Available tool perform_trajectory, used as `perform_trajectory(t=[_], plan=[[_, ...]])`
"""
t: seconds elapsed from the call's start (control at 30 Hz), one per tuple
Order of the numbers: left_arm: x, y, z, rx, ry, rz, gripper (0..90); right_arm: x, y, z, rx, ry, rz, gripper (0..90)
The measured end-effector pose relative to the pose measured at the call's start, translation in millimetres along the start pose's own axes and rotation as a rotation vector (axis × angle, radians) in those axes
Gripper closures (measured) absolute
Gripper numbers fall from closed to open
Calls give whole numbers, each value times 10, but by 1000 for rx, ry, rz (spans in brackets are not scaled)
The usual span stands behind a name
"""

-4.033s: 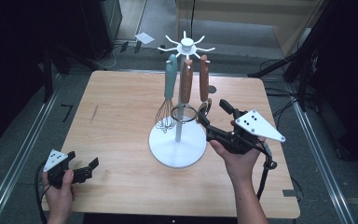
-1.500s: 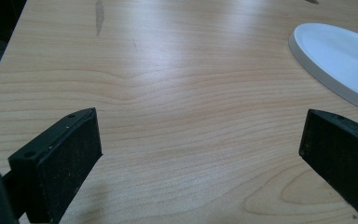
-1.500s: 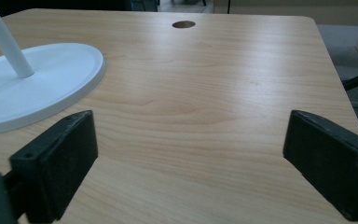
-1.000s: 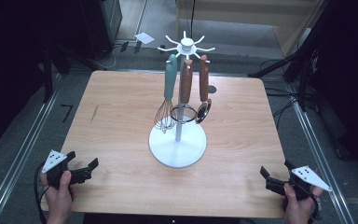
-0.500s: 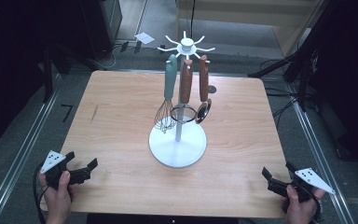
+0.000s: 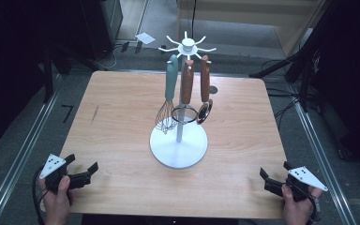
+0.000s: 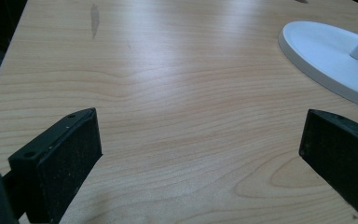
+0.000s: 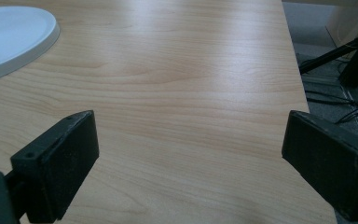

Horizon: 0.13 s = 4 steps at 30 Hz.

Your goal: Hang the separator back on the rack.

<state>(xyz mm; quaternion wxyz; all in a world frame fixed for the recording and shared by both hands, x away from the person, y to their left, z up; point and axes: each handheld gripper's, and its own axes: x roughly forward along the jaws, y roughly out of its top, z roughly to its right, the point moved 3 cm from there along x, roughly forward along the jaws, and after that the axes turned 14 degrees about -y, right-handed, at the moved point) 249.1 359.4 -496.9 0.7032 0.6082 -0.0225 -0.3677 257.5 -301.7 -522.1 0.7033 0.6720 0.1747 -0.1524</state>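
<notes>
My left gripper [image 6: 85, 174] and right gripper [image 6: 268, 180] rest wide open, empty, at the table's [image 6: 122, 122] near corners. Between them stands the white utensil rack [image 6: 178, 145], carrying a whisk [image 6: 168, 110] and two wooden-handled tools; bare wood lies ahead of both.

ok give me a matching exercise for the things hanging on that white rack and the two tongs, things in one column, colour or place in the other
Things:
1. whisk
2. strainer
3. left tongs
4. right tongs

Colour or place:
A. near right corner of the table, open
B. teal handle, on the rack
C. near left corner of the table, open
D. brown handle, middle of the three hanging

Pairs: 1-B, 2-D, 3-C, 4-A
</notes>
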Motion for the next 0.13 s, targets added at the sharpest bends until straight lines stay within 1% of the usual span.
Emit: perform_trajectory(t=[0.07, 0.13], plan=[[-6, 2, -3, -8, 3, 12, 0, 13, 1, 1, 5, -1, -18, 41], [-5, 6, -14, -15, 3, 21, 0, 30, 6, 17, 12, 4, -23, 41]])
